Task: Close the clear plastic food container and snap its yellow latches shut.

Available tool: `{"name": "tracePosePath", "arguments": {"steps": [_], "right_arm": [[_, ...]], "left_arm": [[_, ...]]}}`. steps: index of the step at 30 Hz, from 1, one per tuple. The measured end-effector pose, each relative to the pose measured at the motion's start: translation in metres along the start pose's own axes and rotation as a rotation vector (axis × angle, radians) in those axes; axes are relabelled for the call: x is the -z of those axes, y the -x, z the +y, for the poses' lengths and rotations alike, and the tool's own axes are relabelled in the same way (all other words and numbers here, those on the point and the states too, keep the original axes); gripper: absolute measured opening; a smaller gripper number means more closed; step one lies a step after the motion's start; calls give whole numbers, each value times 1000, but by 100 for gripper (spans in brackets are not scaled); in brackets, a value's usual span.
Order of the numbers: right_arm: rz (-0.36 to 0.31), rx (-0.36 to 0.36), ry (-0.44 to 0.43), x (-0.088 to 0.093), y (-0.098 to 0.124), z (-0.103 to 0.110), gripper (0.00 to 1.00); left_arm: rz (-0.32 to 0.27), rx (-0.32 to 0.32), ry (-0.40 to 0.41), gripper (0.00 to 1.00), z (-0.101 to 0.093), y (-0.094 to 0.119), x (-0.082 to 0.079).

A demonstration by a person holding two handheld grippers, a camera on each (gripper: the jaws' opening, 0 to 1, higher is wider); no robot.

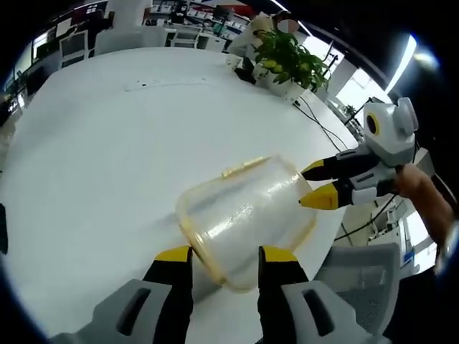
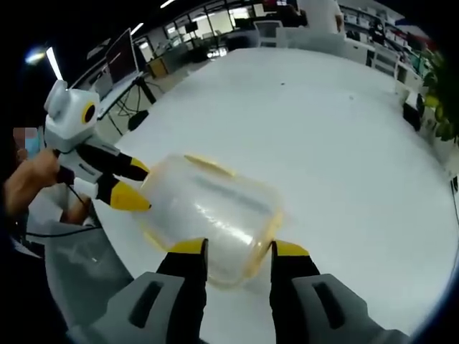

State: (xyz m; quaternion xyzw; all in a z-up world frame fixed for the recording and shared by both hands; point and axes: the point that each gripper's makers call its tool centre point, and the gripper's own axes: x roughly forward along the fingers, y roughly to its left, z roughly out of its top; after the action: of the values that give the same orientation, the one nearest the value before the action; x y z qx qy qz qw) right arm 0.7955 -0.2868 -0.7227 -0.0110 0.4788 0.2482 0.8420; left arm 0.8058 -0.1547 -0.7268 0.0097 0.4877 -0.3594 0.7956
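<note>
The clear plastic food container with its yellow rim lies on the white table, near the table's edge. A yellow latch shows along its far side. My left gripper is open, its yellow tips flanking the container's near end. My right gripper comes in from the right, open, its tips at the container's opposite end. In the right gripper view the container lies just beyond my open right gripper, and the left gripper stands open against its left end. I cannot tell whether the lid is seated.
A potted plant stands at the table's far edge. A grey office chair sits just past the near edge, beside the container. A person's hand holds the left gripper. Desks and monitors line the room behind.
</note>
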Motion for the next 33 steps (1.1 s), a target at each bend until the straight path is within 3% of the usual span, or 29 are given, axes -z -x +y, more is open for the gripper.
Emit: {"name": "tracePosePath", "arguments": {"steps": [33], "right_arm": [[33,-15,22,15,-4,49,31]], "left_arm": [[40,-8,11,28,10,31,41]]}}
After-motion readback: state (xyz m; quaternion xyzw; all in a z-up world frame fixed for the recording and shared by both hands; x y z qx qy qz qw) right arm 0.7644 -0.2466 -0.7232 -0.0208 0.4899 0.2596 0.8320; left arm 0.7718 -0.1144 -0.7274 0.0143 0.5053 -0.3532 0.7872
